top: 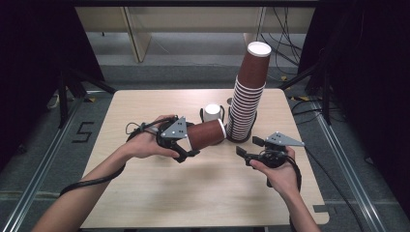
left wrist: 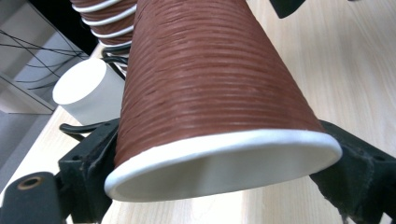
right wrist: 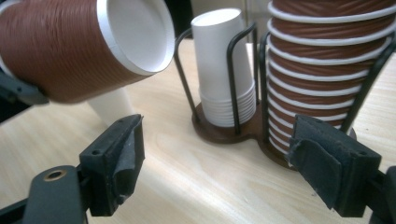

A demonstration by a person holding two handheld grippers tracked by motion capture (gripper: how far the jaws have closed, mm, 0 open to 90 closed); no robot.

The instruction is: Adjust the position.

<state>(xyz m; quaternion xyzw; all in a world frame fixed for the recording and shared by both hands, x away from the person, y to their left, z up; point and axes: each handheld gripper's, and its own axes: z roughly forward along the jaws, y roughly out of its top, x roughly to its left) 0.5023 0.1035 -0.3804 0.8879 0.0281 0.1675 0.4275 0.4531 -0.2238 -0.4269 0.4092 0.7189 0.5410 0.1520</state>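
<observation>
While the left gripper (top: 191,145) hovers over the table (top: 145,193), its jaws are clamped on a brown cup (top: 207,134) lying roughly level, mouth turned toward the right gripper (top: 247,149); the left gripper view shows both black jaws pressed against the ribbed wall of the cup (left wrist: 205,93) just behind its white rim. That cup is off the table — held in the air just in front of the rack (right wrist: 224,133), close beside the tall brown stack (top: 246,96) but apart from it. The right gripper sits lower and nearer the person, jaws parted with nothing between them; in its own view the pads (right wrist: 122,154) stand wide, bare wood between, and the held cup (right wrist: 70,51) hangs at upper left. Behind, the wire rack holds a short stack of white cups (right wrist: 224,70), upside down, next to the brown stack (right wrist: 322,60); the brown stack leans a little to the right at its top. Cables (top: 92,182) trail from both grippers across the table.
</observation>
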